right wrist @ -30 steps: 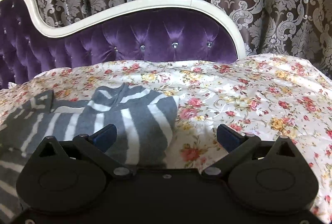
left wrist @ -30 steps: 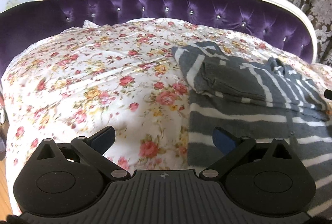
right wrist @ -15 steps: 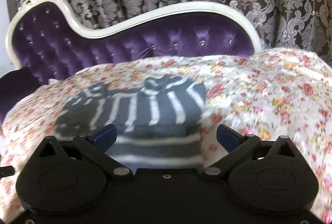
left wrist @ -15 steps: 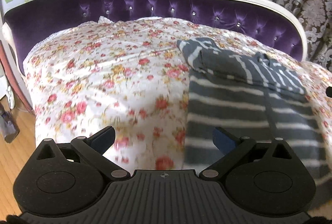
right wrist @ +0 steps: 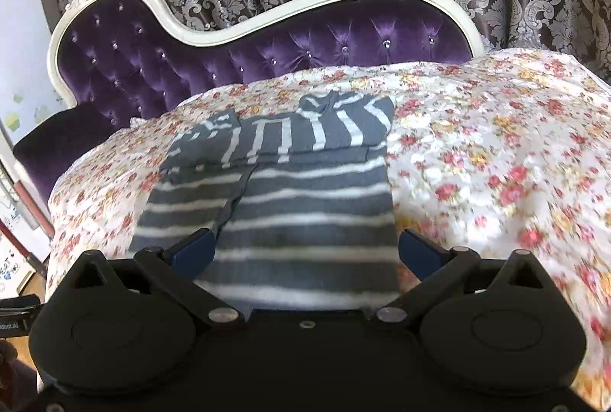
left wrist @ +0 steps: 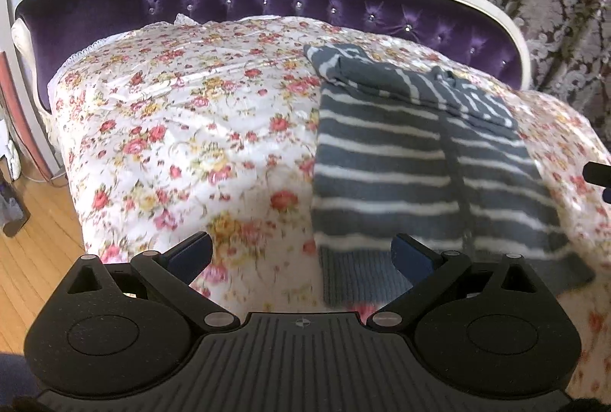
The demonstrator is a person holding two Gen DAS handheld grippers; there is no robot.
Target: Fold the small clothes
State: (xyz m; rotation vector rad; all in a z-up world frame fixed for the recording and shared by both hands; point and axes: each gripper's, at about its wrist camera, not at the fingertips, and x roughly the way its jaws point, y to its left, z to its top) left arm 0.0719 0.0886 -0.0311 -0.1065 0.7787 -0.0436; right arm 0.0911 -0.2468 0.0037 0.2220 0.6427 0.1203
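Both grippers have withdrawn from the striped garment (left wrist: 416,160), bringing its near hem into view. The left gripper (left wrist: 301,251) and right gripper (right wrist: 303,251) hold nothing, jaws spread wide. The garment lies partly folded on the floral cover (left wrist: 183,121), ahead of both jaws; the hem fold likely follows.

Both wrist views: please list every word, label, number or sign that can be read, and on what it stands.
No text reads clearly.
White print on the black object at the left edge: cut off, too small.
Coloured letters on the poster: blurred.
Left tool: only a cross-in-circle mark, no words.
Striped sweater: no print.
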